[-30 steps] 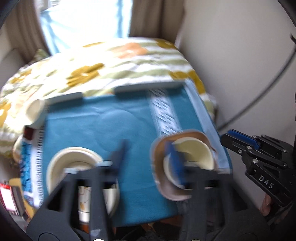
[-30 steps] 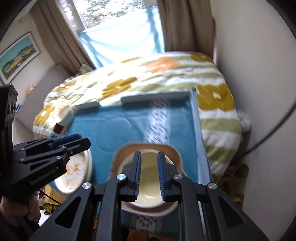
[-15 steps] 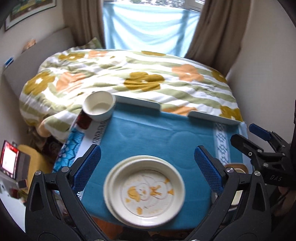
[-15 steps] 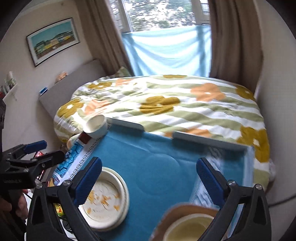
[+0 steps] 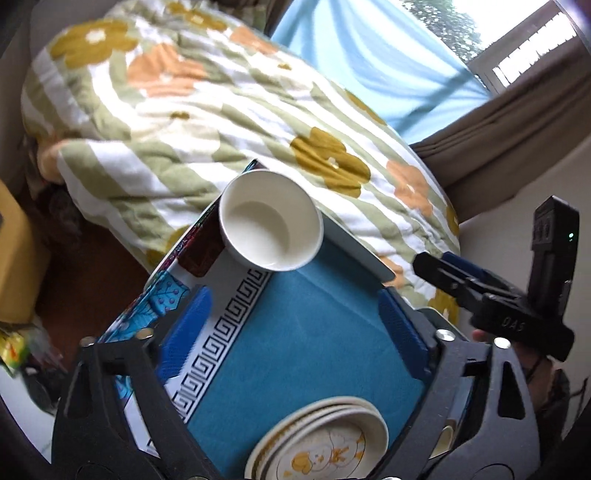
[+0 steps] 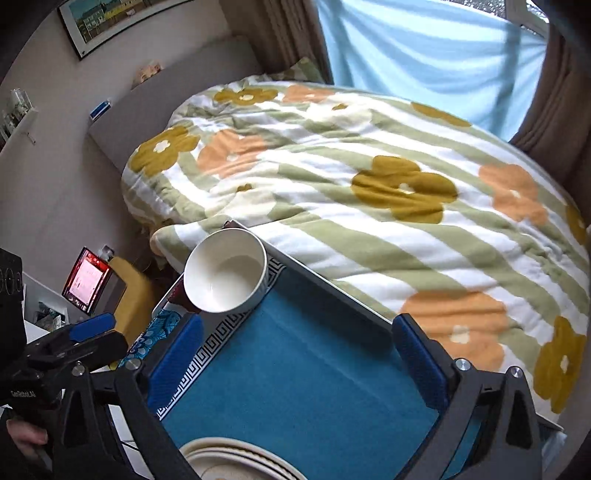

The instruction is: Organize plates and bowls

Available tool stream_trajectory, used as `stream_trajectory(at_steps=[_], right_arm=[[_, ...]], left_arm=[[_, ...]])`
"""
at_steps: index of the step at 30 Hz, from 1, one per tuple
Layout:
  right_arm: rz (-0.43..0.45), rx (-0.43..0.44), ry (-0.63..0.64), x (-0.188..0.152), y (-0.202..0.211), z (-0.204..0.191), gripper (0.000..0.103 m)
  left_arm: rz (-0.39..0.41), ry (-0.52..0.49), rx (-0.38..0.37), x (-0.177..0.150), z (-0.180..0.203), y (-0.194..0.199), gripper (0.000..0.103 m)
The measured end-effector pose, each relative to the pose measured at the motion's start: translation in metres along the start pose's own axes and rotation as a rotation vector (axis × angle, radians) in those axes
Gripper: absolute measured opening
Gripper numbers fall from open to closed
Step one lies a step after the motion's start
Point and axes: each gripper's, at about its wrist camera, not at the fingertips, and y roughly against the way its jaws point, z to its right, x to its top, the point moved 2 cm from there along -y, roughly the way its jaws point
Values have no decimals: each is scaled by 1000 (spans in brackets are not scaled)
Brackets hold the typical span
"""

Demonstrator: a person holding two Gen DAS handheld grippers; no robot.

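Two claws hovering over the blue cloth (image 5: 295,332), left gripper (image 5: 295,325) and right gripper (image 6: 295,354) both closing slightly, nothing between them, white bowl (image 5: 271,230) at the far corner, stacked plates (image 5: 321,443) nearest.

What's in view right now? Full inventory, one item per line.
white bowl: 1, white, empty, far left corner of the blue cloth, at the tray's edge
plates: a stack of several, cream with an orange print on the top one, near edge of the cloth
blue cloth: 1, teal with a white key-pattern border, covers the tray
tray: 1, grey rim, on the bed
bed quilt: 1, white and green stripes with orange and mustard flowers
curtains: light blue sheer with brown drapes beside it
framed picture: 1, on the wall
lit screen: 1, red and pink, left of the bed
left claw: blue pads, closing, nothing between them
right claw: blue pads, closing, nothing between them
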Motion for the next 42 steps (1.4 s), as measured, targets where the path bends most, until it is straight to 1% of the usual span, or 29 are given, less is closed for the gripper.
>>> stream_trajectory(at_steps=[1,2,3,4,6,8,9,11,15,16,17,18,19,20,21,29,33,37,42], right_arm=[[-20,18,-3,3,-17,-1,95],[-44,44,-15,5,-34,-2,86],[-64,71,-32,6,-49,-2,77],[-84,99,-52,7,-62,-2,74],[-109,142,-89,6,-83,-4,64],[-127,168,-106,7,-96,-5,58],[-134,176,-108,9,-101,-5,55],[-140,179,-101,9,-109,-9,49],[-148,180,-103,11,-117,-10,44],[-147,177,-102,11,-119,-10,42],[-148,177,-102,11,-121,-10,35],[-151,177,-102,11,-123,-10,31],[-154,170,-102,11,-125,-10,29],[-158,165,-102,10,-127,-9,23],[-155,178,-105,9,-128,-9,18],[-132,159,-103,8,-124,-13,17],[-101,153,-108,5,-112,-15,17],[-55,137,-110,1,-84,-18,17],[16,128,-143,-12,-31,-12,17]], left_arm=[[-18,21,-9,6,-8,-11,75],[-31,39,-16,11,-15,-21,71],[-39,50,-18,16,-21,-30,70],[-41,56,-11,21,-26,-38,68],[-40,58,11,28,-35,-52,63],[-50,66,14,33,-41,-65,61],[-61,71,12,34,-44,-71,60],[-77,73,8,35,-48,-79,48],[-80,59,22,38,-50,-89,42],[-74,56,34,38,-51,-90,38],[-66,56,47,39,-52,-90,34],[-59,58,56,40,-54,-91,32],[-55,58,67,40,-55,-91,25],[-53,55,88,40,-57,-91,16],[-49,51,96,40,-59,-90,15],[-42,5,105,39,-53,-88,15],[-26,-33,117,39,-43,-78,15],[12,-107,140,36,-20,-57,15],[49,-167,108,22,17,-21,15]])
